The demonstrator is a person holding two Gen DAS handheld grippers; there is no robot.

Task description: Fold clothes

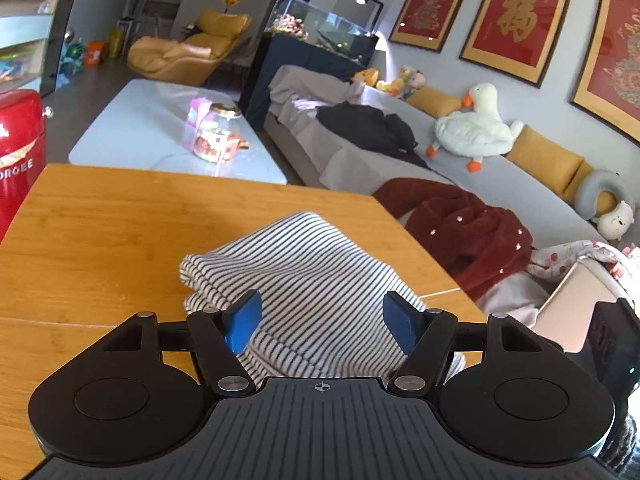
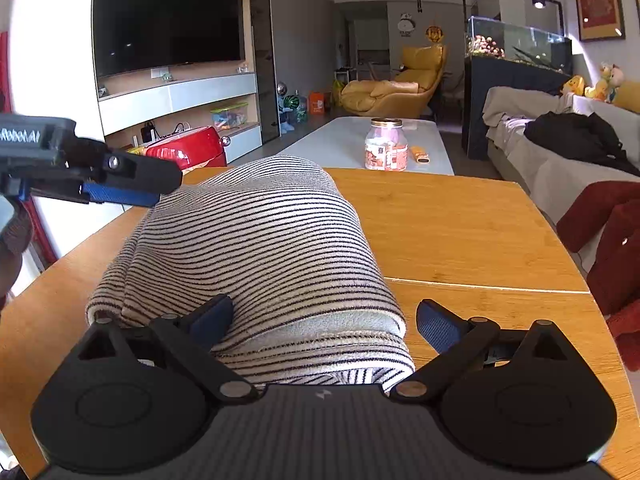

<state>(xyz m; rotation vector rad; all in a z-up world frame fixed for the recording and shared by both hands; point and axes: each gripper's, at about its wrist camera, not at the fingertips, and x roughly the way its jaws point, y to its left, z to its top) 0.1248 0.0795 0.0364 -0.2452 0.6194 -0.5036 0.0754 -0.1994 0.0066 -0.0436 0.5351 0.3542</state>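
Black-and-white striped knit garment [image 2: 256,248] folded into a thick bundle, lying on the orange bamboo-wood table [image 2: 460,232]. Left gripper [image 1: 320,322] wide apart over the cloth, gripping nothing. Right gripper [image 2: 324,326] wide too, pads either side of the bundle's near end. Only the left view shows the dark red fleece coat [image 1: 472,228] on the grey sofa [image 1: 500,184]; only the right view shows the black TV screen [image 2: 168,16].

We see a wooden bamboo counter [image 1: 100,240], a label-wrapped glass jar [image 2: 386,150] on a white coffee table [image 1: 140,128], a white plush goose [image 1: 476,128] on a grey sofa [image 1: 520,196]
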